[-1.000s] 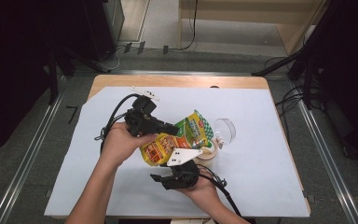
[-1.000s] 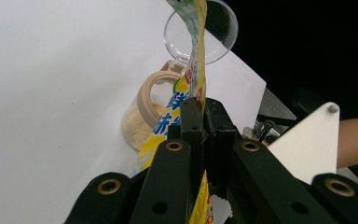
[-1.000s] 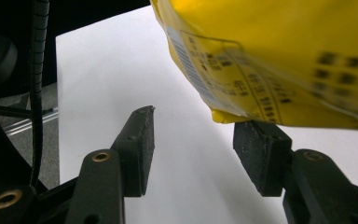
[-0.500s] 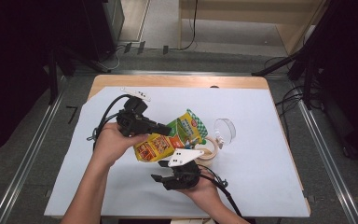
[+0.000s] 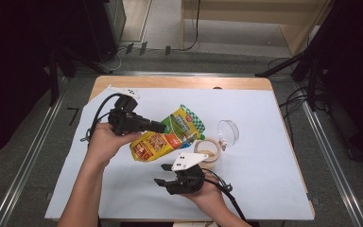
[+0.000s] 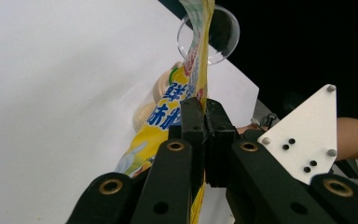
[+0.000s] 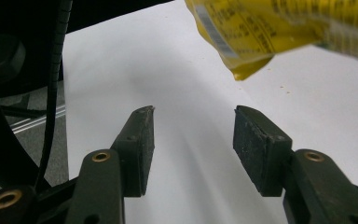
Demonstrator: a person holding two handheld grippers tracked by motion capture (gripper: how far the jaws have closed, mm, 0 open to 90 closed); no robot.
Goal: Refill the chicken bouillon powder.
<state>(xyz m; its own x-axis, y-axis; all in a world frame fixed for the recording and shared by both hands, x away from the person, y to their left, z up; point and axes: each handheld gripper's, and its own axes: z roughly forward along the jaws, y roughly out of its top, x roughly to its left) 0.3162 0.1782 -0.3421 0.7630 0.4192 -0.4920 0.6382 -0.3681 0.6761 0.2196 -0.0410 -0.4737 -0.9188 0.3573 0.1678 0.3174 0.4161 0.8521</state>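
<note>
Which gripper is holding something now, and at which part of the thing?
The left gripper is shut on the yellow snack pouch, pinching its flat side edge. The right gripper holds nothing.

The white table cover (image 5: 264,156) is evenly lit from above, and only soft, short shadows are cast on it. The surrounding floor and room corners are left dark. The high view is rendered rather soft. In the right gripper view the yellow pouch (image 7: 261,32) is blurred, possibly by closeness, while the jaws are sharp.
</note>
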